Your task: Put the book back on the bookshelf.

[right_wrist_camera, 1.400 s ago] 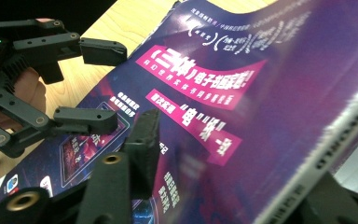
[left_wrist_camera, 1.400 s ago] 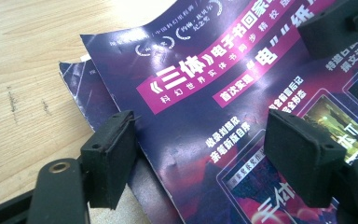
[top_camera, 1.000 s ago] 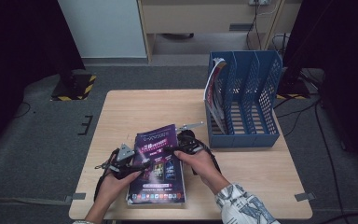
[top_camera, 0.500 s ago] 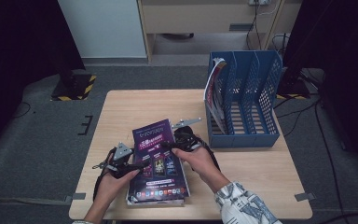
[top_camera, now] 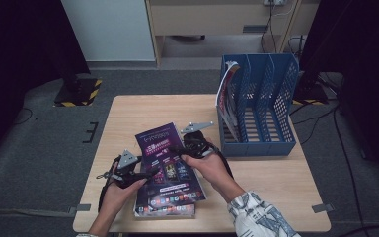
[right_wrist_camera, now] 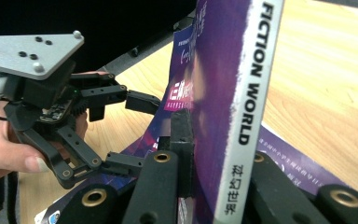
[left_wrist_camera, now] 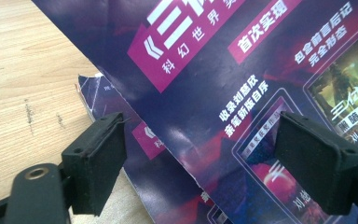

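Top magazine [top_camera: 168, 158]: dark purple cover, magenta banners, white text, white spine with black "FICTION WORLD". Magazine under it [left_wrist_camera: 156, 179]: same purple/magenta print. File rack [top_camera: 266, 98]: blue, perforated mesh sides. Table [top_camera: 128, 113]: light wood grain. Sleeve [top_camera: 261, 217]: white with dark line pattern.

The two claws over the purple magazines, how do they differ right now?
The right claw is shut on the spine edge of the top magazine, which sits tilted off the stack; the left claw is open, its pads apart, clamping nothing. The right claw's jaws have just been closing on the magazine; the left claw's have just been opening. Both are hand-held, black, and at the same magazine.
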### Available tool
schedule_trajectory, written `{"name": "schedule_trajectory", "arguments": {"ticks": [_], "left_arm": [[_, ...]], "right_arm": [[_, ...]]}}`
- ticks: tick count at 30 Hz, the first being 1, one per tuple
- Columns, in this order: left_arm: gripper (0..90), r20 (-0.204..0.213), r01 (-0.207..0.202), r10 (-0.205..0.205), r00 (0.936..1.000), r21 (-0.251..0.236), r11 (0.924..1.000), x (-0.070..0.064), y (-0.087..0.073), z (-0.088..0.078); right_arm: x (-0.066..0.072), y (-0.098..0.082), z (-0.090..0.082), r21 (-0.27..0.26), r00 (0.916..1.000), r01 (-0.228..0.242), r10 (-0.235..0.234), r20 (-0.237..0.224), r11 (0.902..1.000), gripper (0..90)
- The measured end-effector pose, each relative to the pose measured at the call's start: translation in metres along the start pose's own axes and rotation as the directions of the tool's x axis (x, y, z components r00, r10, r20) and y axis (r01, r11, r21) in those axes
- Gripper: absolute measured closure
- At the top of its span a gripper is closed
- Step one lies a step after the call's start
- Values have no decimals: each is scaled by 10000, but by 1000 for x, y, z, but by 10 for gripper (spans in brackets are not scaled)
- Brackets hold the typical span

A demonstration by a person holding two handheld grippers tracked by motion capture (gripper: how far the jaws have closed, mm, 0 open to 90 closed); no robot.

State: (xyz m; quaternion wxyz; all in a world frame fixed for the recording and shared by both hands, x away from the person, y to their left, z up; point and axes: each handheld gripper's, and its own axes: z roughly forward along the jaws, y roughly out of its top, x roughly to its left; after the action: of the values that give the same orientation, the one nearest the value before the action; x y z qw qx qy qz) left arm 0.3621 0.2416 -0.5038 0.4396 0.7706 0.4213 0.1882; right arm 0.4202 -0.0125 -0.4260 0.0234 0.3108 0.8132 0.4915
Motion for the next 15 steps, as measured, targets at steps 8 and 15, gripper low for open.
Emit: {"name": "schedule_trajectory", "arguments": {"ticks": [8, 15], "left_arm": [[148, 133, 174, -172, 9998, -157, 9997, 1, 1, -1], [123, 335, 144, -141, 9993, -92, 9999, 1, 1, 0]], "right_arm": [[6, 6, -5, -207, 9994, 329, -330, -56, 9992, 828], [8, 11, -10, -476, 9983, 554, -562, -148, 9973, 829]]}}
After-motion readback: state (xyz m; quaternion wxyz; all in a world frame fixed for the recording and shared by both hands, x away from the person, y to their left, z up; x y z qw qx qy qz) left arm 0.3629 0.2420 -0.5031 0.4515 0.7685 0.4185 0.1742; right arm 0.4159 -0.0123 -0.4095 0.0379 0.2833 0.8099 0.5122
